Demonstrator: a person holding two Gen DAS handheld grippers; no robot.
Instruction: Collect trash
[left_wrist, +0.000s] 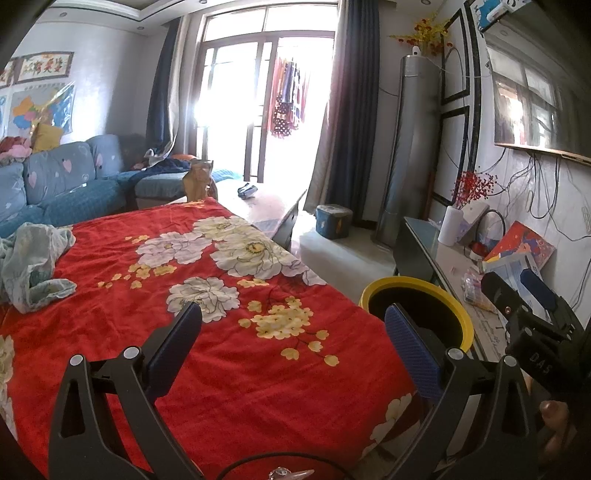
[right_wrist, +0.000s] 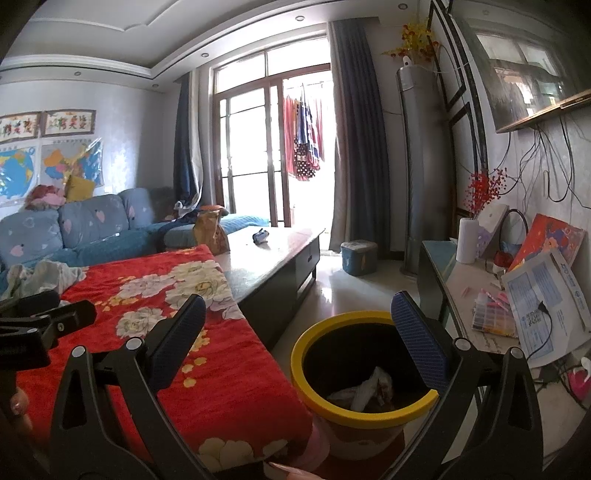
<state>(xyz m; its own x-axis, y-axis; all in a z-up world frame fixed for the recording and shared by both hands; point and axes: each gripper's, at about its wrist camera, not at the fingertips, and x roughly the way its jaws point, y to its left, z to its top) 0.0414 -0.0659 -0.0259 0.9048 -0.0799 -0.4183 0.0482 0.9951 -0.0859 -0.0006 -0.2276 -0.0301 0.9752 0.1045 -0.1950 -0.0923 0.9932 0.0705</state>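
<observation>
A yellow-rimmed trash bin (right_wrist: 301, 354) stands on the floor beside the table, with crumpled white paper trash (right_wrist: 367, 387) inside; its rim also shows in the left wrist view (left_wrist: 467, 325). My right gripper (right_wrist: 297, 332) is open and empty, hovering above the bin's near edge. My left gripper (left_wrist: 291, 332) is open and empty over the red floral blanket (left_wrist: 184, 332) that covers the table. The right gripper's body shows at the right of the left wrist view (left_wrist: 532, 317).
A crumpled pale cloth (left_wrist: 33, 266) lies on the blanket's far left. A brown bag (right_wrist: 210, 232) and a dark small object (right_wrist: 260, 236) sit on the coffee table (right_wrist: 273, 258). A blue sofa (right_wrist: 92, 229) stands behind. A TV stand (right_wrist: 465, 291) with papers is at right.
</observation>
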